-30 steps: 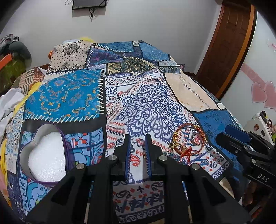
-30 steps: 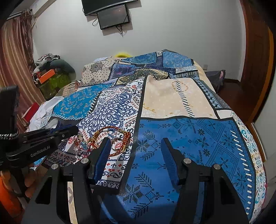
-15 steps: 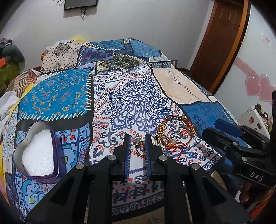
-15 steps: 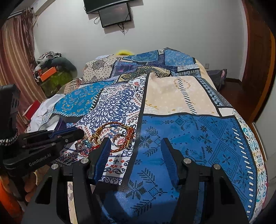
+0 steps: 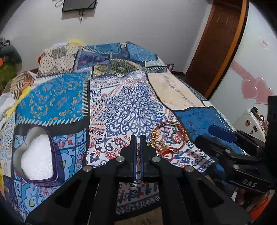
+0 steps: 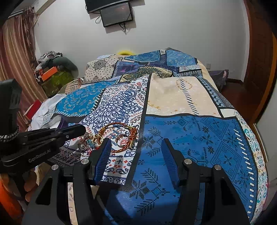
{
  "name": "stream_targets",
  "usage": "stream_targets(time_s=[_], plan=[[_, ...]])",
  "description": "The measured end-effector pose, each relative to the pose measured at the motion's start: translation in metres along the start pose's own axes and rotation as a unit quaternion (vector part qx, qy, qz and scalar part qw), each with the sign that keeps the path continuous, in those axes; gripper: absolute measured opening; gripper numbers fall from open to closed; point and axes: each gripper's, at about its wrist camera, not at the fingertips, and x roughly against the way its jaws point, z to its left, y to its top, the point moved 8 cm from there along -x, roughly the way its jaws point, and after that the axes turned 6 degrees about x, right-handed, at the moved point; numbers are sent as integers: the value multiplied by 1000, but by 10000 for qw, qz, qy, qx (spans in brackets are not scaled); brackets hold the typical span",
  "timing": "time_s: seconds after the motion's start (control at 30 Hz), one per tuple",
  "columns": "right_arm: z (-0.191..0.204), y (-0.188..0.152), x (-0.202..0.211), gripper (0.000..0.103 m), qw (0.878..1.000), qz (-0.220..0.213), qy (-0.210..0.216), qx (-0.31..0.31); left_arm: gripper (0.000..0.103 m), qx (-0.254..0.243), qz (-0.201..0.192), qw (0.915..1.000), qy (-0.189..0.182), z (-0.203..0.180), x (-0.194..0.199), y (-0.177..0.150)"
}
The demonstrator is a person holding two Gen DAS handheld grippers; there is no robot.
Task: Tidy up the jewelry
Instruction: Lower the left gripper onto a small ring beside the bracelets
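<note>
A tangle of red and gold bracelets (image 5: 168,136) lies on the patterned bedspread near its front edge, also in the right wrist view as bracelets (image 6: 119,136). Beside it sits a cluster of small rings and a blue-stoned piece (image 6: 86,143). My left gripper (image 5: 138,138) is shut, with a small gold ring (image 5: 138,144) showing between its fingertips, just left of the bracelets. To its left lies a purple heart-shaped box (image 5: 53,155) lined with white foam. My right gripper (image 6: 136,147) stands open over the bedspread with nothing in it, its left finger next to the bracelets.
The patchwork bedspread (image 6: 190,138) covers the whole bed and drops off at the front edge. A wooden door (image 5: 216,52) stands at the right. A heap of clothes (image 6: 52,69) lies at the far left, and a screen (image 6: 116,14) hangs on the wall.
My left gripper has drifted right toward the jewellery, taken a small ring between its fingertips and shut on it. The right gripper has kept still and open.
</note>
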Motion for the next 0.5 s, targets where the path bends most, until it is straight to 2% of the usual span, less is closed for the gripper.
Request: stream_targets(time_s=[0.2, 0.5], plan=[[7, 4, 4, 56, 9999, -45, 10, 96, 1, -55, -110, 9998, 124, 4, 15, 0], [17, 1, 4, 56, 9998, 34, 22, 177, 4, 67, 217, 9993, 286, 20, 11, -15]])
